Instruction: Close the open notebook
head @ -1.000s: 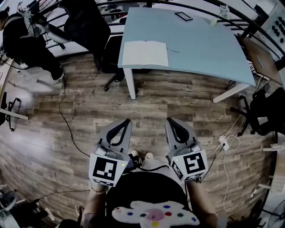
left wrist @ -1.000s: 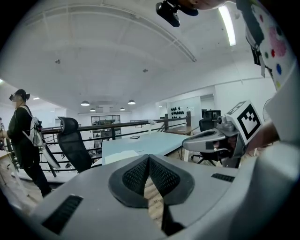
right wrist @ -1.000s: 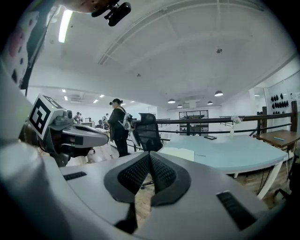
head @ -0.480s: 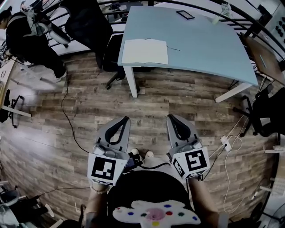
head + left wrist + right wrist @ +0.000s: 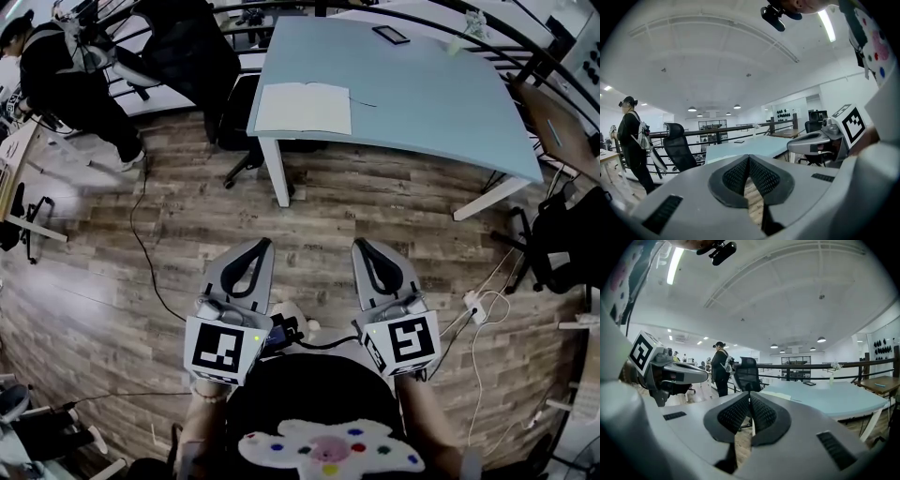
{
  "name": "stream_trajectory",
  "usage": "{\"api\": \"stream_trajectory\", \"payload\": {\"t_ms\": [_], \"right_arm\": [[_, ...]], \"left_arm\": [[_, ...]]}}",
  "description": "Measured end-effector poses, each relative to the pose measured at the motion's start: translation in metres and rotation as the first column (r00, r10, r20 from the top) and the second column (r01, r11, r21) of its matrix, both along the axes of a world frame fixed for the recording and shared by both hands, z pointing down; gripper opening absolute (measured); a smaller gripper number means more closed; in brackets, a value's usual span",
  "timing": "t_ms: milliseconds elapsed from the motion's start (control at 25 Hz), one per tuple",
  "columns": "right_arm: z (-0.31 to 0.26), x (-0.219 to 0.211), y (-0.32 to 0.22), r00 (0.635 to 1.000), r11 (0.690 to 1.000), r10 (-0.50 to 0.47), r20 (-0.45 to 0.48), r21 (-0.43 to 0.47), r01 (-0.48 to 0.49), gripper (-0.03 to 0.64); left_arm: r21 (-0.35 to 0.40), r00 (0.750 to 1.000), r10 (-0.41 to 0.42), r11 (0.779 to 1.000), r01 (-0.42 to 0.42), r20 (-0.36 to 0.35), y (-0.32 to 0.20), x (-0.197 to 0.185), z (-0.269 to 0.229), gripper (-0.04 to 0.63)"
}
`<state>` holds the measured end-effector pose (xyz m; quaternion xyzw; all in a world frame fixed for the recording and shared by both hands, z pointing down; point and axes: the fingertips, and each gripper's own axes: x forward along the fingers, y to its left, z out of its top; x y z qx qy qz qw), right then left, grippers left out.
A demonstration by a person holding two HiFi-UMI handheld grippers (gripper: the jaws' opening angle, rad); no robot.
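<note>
An open white notebook (image 5: 304, 108) lies at the near left corner of the pale blue table (image 5: 422, 94), far ahead of me. My left gripper (image 5: 260, 244) and right gripper (image 5: 361, 246) hang side by side over the wooden floor, well short of the table. Both are shut with nothing between their jaws. In the left gripper view the pads (image 5: 748, 159) meet at the tip, with the table (image 5: 754, 146) beyond. The right gripper view shows its pads (image 5: 750, 396) pressed together, and the notebook (image 5: 780, 395) as a thin white slab on the table's edge.
A black office chair (image 5: 197, 56) stands left of the table, with a person in dark clothes (image 5: 66, 80) further left. A phone (image 5: 388, 35) lies at the table's far side. Cables (image 5: 141, 244) and a power strip (image 5: 472, 302) lie on the floor; another chair (image 5: 558, 244) at right.
The view has shifted slightly; the table and notebook sit a little nearer. Both grippers stay shut and side by side, drifting slightly lower in the head view.
</note>
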<state>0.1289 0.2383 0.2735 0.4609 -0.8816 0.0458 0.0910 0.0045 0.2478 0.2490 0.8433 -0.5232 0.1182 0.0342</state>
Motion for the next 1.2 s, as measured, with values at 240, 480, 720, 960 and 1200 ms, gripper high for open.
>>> {"api": "stream_trajectory", "payload": {"t_ms": [240,480,720,960,1200], "right_arm": [[0.005,0.013,-0.004,0.999,0.999,0.048,0.004,-0.006,-0.048,0.036],[0.012,0.014,-0.021,0.992,0.994,0.088,0.09,-0.075,-0.082,0.036],[0.013,0.009,-0.047,0.995,0.995,0.081,0.052,-0.063,-0.078,0.036],[0.017,-0.001,-0.087,0.994,0.993,0.1,-0.031,-0.059,-0.102,0.035],[0.011,-0.018,-0.136,0.989,0.987,0.146,-0.007,-0.062,-0.147,0.035]], "left_arm": [[0.005,1.0,0.013,1.0,-0.013,-0.002,-0.004,0.006,0.002,0.017],[0.009,0.999,0.049,0.999,-0.049,0.013,-0.028,0.003,0.009,0.017],[-0.008,0.997,0.081,0.997,-0.081,-0.004,-0.064,0.002,0.015,0.017],[-0.009,0.992,0.123,0.992,-0.123,0.002,-0.114,-0.004,0.015,0.017],[-0.019,0.987,0.163,0.986,-0.163,0.004,-0.165,-0.016,0.018,0.017]]}}
